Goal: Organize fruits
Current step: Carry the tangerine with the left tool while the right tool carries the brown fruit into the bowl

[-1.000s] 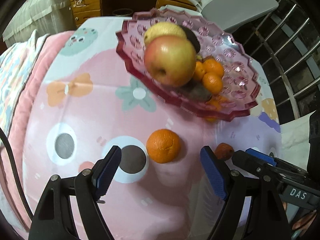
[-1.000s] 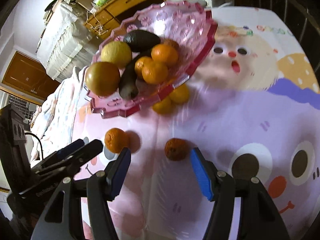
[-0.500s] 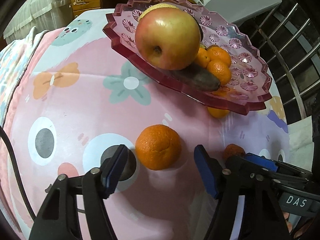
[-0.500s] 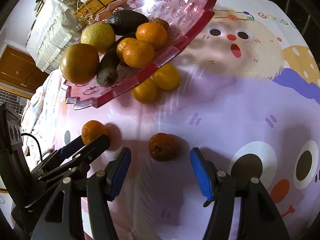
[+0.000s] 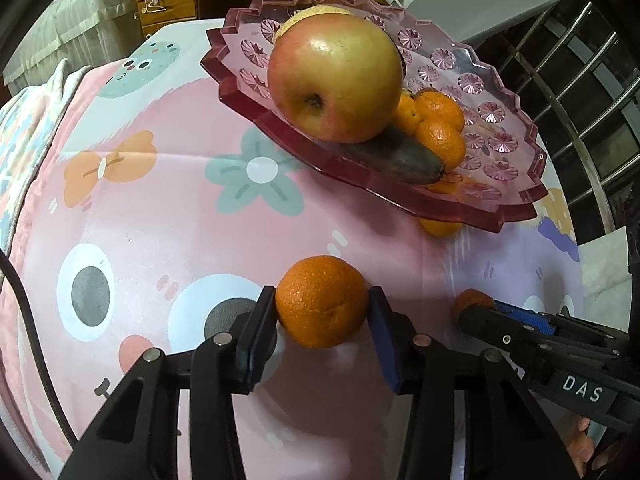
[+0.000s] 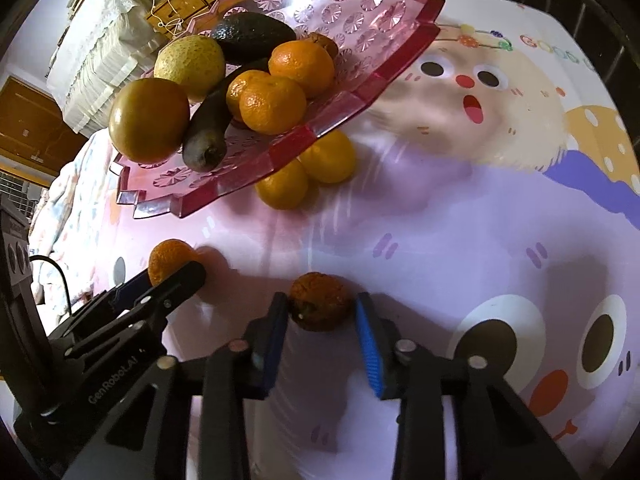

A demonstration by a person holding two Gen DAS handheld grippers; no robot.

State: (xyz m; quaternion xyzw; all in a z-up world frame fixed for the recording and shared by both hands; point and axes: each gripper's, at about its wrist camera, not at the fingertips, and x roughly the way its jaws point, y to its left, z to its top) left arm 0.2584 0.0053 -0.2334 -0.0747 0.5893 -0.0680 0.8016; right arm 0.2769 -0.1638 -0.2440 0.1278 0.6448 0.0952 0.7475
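From the left wrist view, the left gripper [image 5: 322,320] has dropped closer to the worktop [image 5: 168,208] than a second ago, and its blue-padded fingers [image 5: 256,332], then spread wide of the orange [image 5: 322,307], are closing with both pads against its pebbled skin, clenched on it where it sits on the glossy cartoon-printed cloth. Beyond stands the pink faceted glass fruit dish [image 5: 496,204], scalloped at the rim, holding a smooth red-yellow apple [image 5: 335,80], small mandarins [image 5: 440,136] and a dark, dull elongated fruit [image 5: 404,158]. From the right wrist view, the right gripper [image 6: 322,322] has also come lower and nearer; its fingers [image 6: 366,340], earlier well apart around the shrivelled, dark-blotched mandarin [image 6: 320,307], are closing on it, the left pad touching, the right just beside it, so I cannot tell whether it is gripped. The fruit rests on the lilac part of the cloth [image 6: 460,216]. Two smooth yellow-orange fruits [image 6: 304,172] lie tucked under the dish's edge [image 6: 320,128].
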